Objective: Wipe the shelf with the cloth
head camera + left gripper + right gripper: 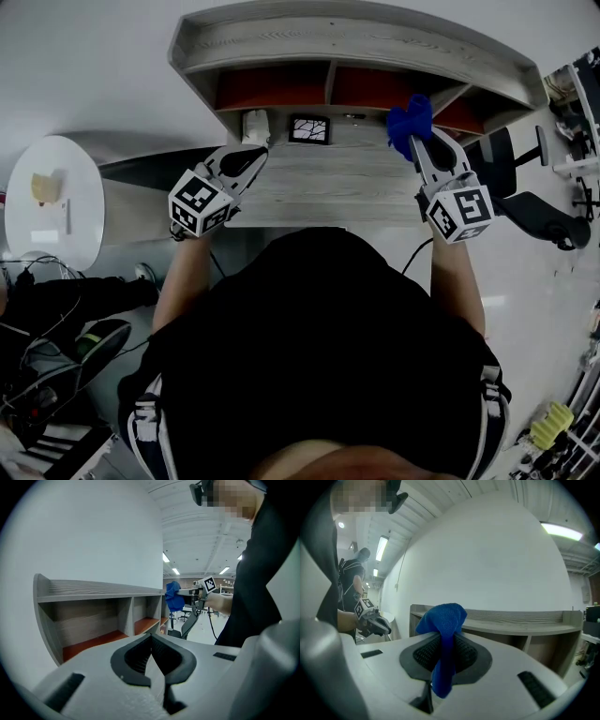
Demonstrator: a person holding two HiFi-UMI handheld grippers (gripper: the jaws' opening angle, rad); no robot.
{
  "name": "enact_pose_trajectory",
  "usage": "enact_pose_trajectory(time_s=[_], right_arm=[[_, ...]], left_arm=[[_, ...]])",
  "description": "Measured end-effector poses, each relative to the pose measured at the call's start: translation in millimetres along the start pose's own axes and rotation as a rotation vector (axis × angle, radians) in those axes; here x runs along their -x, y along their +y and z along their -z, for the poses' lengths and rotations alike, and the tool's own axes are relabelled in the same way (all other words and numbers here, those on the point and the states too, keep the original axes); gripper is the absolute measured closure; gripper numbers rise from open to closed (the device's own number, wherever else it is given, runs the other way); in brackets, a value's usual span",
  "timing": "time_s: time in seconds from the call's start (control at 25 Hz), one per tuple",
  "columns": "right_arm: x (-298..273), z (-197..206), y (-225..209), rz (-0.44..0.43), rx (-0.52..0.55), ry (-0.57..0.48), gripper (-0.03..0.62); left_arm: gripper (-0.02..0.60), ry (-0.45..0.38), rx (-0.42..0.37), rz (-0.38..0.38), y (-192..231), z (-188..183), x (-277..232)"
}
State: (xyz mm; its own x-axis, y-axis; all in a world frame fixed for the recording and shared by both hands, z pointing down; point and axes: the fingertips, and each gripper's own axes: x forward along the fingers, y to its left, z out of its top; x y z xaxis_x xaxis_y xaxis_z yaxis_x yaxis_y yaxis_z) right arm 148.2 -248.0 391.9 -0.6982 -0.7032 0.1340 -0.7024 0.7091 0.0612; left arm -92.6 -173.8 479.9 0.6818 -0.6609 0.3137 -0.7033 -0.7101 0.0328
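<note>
The right gripper (443,656) is clamped on the blue cloth (442,616), which bunches above its tips, with the shelf (356,39) just ahead. The left gripper (151,660), jaws together and empty, hangs alongside. Wiping seems not yet begun, so every surface is left.

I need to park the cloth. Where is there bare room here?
The shelf top is bare end to end. The desktop is free between the left tool and right tool holding the blue cloth. Crowded: the back edge, by the white object and dark framed object.
</note>
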Motion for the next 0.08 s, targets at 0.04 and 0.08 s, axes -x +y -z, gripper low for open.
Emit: enact_pose_trajectory(time_s=[0.04,0.08], right_arm=[[1.5,0.3,0.0,0.003,0.003,-0.005,0.545],[2.9,0.5,0.0,0.005,0.006,-0.009,0.545]], left_arm=[[0.565,0.0,0.004,-0.001,-1.3,0.4,-0.8],[0.565,-0.001,0.007,-0.002,-2.6,0.6,-1.6]])
